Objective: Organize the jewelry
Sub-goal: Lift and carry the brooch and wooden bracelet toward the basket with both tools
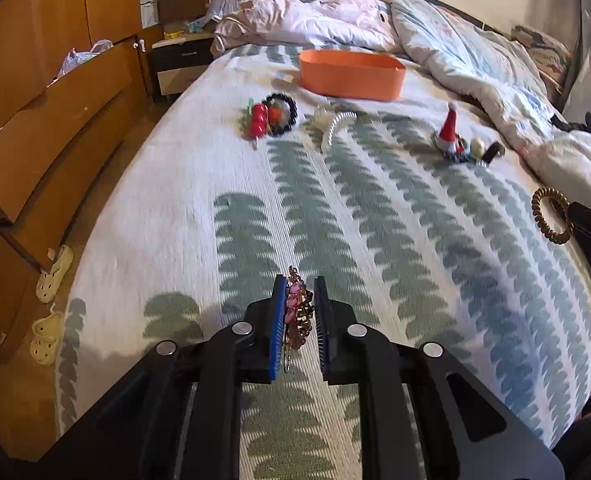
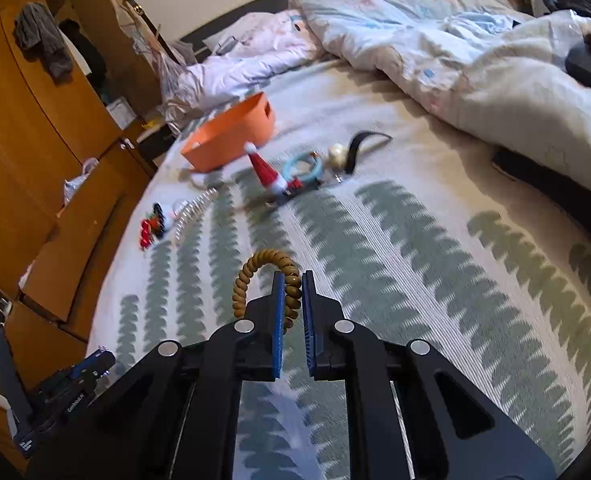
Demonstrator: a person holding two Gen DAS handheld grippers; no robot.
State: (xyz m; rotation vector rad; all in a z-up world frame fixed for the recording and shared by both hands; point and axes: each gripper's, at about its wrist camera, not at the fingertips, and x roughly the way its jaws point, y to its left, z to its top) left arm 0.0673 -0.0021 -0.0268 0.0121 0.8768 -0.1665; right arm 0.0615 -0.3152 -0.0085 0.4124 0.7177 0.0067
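My left gripper [image 1: 300, 320] is shut on a pink and gold jewelled hair ornament [image 1: 297, 312], held above the bedspread. My right gripper [image 2: 292, 304] is shut on a brown spiral hair tie [image 2: 255, 268]; the tie also shows in the left wrist view [image 1: 551, 220]. An orange bin [image 1: 351, 74] stands far up the bed, also in the right wrist view [image 2: 231, 138]. Loose pieces lie before it: a red ornament with a black bead ring [image 1: 271, 118], a clear comb [image 1: 335, 128], a Santa-hat clip [image 1: 449, 128] and a black clip [image 1: 493, 152].
The bed has a white spread with green leaf stripes [image 1: 215, 184]. Crumpled duvets [image 1: 455, 40] lie at the back and right. A wooden wardrobe [image 1: 55, 92] stands left of the bed, with yellow clogs [image 1: 53, 272] on the floor. The left gripper shows at lower left [image 2: 91, 364].
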